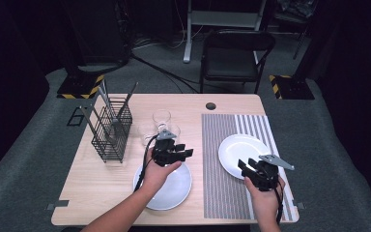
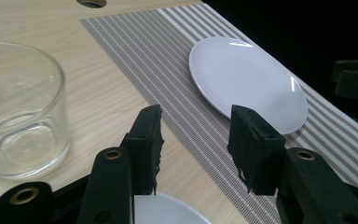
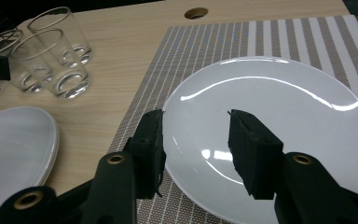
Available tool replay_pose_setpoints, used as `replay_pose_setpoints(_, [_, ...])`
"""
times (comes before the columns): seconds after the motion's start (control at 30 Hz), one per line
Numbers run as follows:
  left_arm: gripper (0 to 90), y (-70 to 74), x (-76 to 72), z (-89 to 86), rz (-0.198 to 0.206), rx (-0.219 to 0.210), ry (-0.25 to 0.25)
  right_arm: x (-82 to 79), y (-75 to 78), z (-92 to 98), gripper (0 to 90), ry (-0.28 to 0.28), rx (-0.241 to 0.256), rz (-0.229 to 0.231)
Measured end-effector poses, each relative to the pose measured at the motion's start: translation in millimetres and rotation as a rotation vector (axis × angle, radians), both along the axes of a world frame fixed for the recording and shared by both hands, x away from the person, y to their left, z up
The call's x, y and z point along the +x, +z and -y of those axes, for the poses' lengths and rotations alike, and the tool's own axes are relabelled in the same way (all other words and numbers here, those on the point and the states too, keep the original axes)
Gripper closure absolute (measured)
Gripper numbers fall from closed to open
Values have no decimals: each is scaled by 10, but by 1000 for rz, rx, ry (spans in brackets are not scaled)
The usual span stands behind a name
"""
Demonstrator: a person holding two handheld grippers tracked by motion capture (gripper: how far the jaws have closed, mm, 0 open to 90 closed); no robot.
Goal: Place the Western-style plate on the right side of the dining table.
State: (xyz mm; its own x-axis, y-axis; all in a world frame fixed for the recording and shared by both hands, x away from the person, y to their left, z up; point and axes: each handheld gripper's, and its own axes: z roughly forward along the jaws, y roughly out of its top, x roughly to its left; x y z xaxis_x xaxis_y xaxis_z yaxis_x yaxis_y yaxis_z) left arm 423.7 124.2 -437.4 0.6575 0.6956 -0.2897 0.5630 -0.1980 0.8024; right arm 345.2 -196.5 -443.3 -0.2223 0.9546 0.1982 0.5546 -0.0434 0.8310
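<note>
Plates are both untouched, by my reading: one lies on the mat at centre right, another at lower centre. Right gripper hovers at the mat plate's near rim, jaws wide and empty; left gripper, likewise parted and empty, hangs over the other plate's far rim. Grasping remains.

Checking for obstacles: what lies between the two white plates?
Bare tabletop and the placemat's left edge lie between left plate and right plate, per the high view.
</note>
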Motion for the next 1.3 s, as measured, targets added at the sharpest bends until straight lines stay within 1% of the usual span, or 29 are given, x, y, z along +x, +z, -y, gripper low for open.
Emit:
replay_pose_setpoints(0.03, [539,3,-5,-26,4,7,0,0,0,0,547,0,0,0])
replay_pose_setpoints(0.07, [543,6,-20,-60,5,5,7,-1,5,-14,547,6,0,3])
replay_pose_setpoints(0.17, [545,25,-61,-142,18,9,5,-7,29,-65,542,30,-6,7])
replay_pose_setpoints(0.23, [545,42,-114,-220,42,25,0,-14,44,-109,530,55,-8,11])
replay_pose_setpoints(0.27, [546,42,-114,-220,42,25,0,-14,44,-109,530,55,-8,11])
replay_pose_setpoints(0.3, [546,50,-153,-275,50,33,-1,-26,51,-140,524,74,-8,13])
replay_pose_setpoints(0.33, [546,50,-153,-275,50,33,-1,-26,51,-140,524,74,-8,13])
replay_pose_setpoints(0.37, [548,61,-181,-345,59,47,1,-44,58,-169,524,93,-19,13])
replay_pose_setpoints(0.4, [552,61,-181,-345,59,47,1,-44,58,-169,524,93,-19,13])
replay_pose_setpoints(0.43, [552,66,-195,-368,56,44,6,-63,65,-191,523,111,-19,11])
replay_pose_setpoints(0.5, [552,87,-225,-450,65,50,6,-78,67,-212,519,127,-19,9])
replay_pose_setpoints(0.57, [552,93,-238,-477,67,55,2,-87,69,-225,514,137,-19,3])
replay_pose_setpoints(0.63, [551,95,-285,-546,63,49,1,-112,72,-265,504,158,-25,11])
replay_pose_setpoints(0.67, [551,95,-285,-546,63,49,1,-112,72,-265,504,158,-25,11])
replay_pose_setpoints(0.7, [551,86,-306,-598,74,55,-1,-139,81,-304,503,174,-21,19])
replay_pose_setpoints(0.73, [551,86,-306,-598,74,55,-1,-139,81,-304,503,174,-21,19])
replay_pose_setpoints(0.77, [551,65,-333,-665,73,61,0,-161,85,-336,500,188,-31,27])
replay_pose_setpoints(0.8, [551,65,-333,-665,73,61,0,-161,85,-336,500,188,-31,27])
replay_pose_setpoints(0.83, [551,49,-351,-709,71,68,6,-175,87,-357,499,194,-35,29])
replay_pose_setpoints(0.9, [551,24,-388,-811,67,62,18,-208,84,-411,499,222,-46,29])
replay_pose_setpoints(0.93, [551,24,-388,-811,67,62,18,-208,84,-411,499,222,-46,29])
replay_pose_setpoints(0.97, [551,22,-403,-860,66,63,16,-220,74,-450,502,241,-45,29])
replay_pose_setpoints(1.0, [551,19,-415,-897,64,64,19,-220,74,-450,502,241,-45,29])
replay_pose_setpoints(1.03, [551,17,-427,-934,66,67,21,-223,67,-467,502,249,-45,27])
replay_pose_setpoints(1.07, [551,14,-445,-960,62,57,28,-226,53,-506,502,267,-49,24])
replay_pose_setpoints(1.13, [551,16,-473,-1024,62,60,29,-226,45,-525,502,277,-52,23])
replay_pose_setpoints(1.2, [551,10,-509,-1110,68,66,32,-222,22,-577,502,309,-53,21])
replay_pose_setpoints(1.23, [551,4,-524,-1136,64,64,40,-221,16,-590,503,315,-57,19])
replay_pose_setpoints(1.3, [556,-11,-547,-1201,70,75,45,-216,0,-623,509,336,-62,14])
